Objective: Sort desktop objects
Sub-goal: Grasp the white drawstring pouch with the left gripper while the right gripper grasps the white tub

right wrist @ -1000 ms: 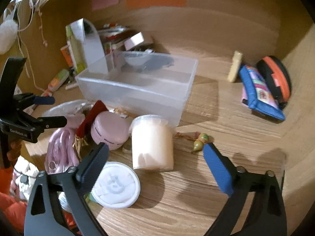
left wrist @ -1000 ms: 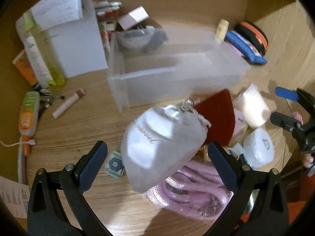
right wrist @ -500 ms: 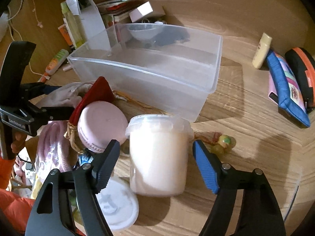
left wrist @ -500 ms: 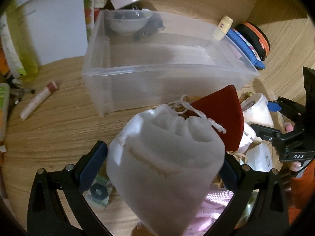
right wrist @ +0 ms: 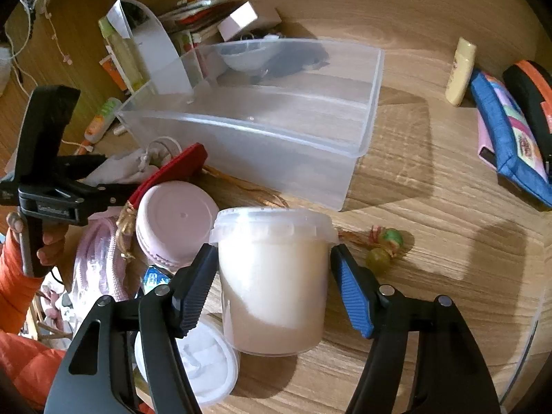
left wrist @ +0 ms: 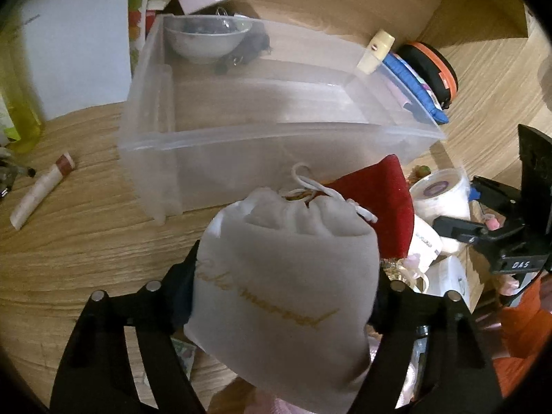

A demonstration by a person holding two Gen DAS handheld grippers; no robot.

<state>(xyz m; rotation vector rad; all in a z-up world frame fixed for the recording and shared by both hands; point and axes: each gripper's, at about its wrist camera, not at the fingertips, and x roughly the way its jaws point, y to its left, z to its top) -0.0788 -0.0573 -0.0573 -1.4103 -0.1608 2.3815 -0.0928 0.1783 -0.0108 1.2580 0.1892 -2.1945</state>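
Item: left gripper (left wrist: 284,296), clamped on the grey drawstring pouch (left wrist: 283,276) at its sides, which I hold raised just in front of the clear plastic bin (left wrist: 276,131). Item: right gripper (right wrist: 274,276), fingers (right wrist: 353,293) set either side of the white lidded tub (right wrist: 272,276) on the desk (right wrist: 431,241); the near finger touches the wall, the blue pad looks just shy of it, so I cannot tell whether the squeeze has closed. Risks, as I judge them: the pouch is soft and held low on its body, so it may sag or slip out before it clears the bin wall; the tub is smooth and tapered, crowded by the pink-lidded jar (right wrist: 176,220) and the flat white lid (right wrist: 203,362) — a skewed close could tip it or knock its neighbours. Changes: a second ago both tools stood wide apart, the pouch lying on the pile; half a second ago the left was only framing it, and the right had more gap around the tub.
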